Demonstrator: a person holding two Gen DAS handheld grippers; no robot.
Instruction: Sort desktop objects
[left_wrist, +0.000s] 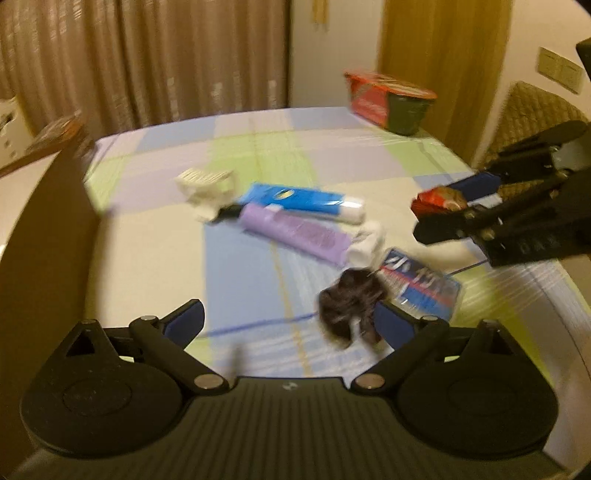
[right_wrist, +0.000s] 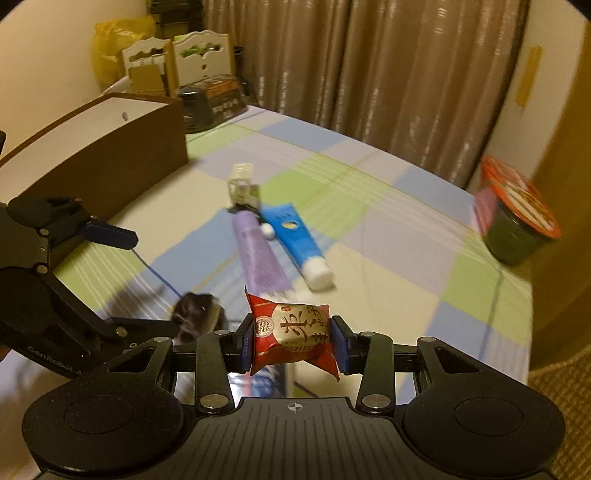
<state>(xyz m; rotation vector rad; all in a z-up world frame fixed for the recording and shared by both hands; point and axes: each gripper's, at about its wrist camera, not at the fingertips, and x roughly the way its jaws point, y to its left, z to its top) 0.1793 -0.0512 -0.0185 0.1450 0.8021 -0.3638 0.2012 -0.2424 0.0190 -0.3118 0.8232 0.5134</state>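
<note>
Open tablecloth (right_wrist: 388, 236) between the blue tube (right_wrist: 299, 240) and the noodle cup (right_wrist: 517, 225) at the far right edge — wide, bare room there. Middle crowded: purple tube (right_wrist: 258, 254) and blue tube side by side, white clip (right_wrist: 242, 184) just beyond them, dark hair tie (left_wrist: 351, 310) and blue packet (left_wrist: 421, 288) nearer. Left side walled off by the brown box (right_wrist: 99, 147), a second dark cup (right_wrist: 210, 101) behind it. Bare cloth between box and tubes — a passable lane. Other gripper close on each side.
</note>
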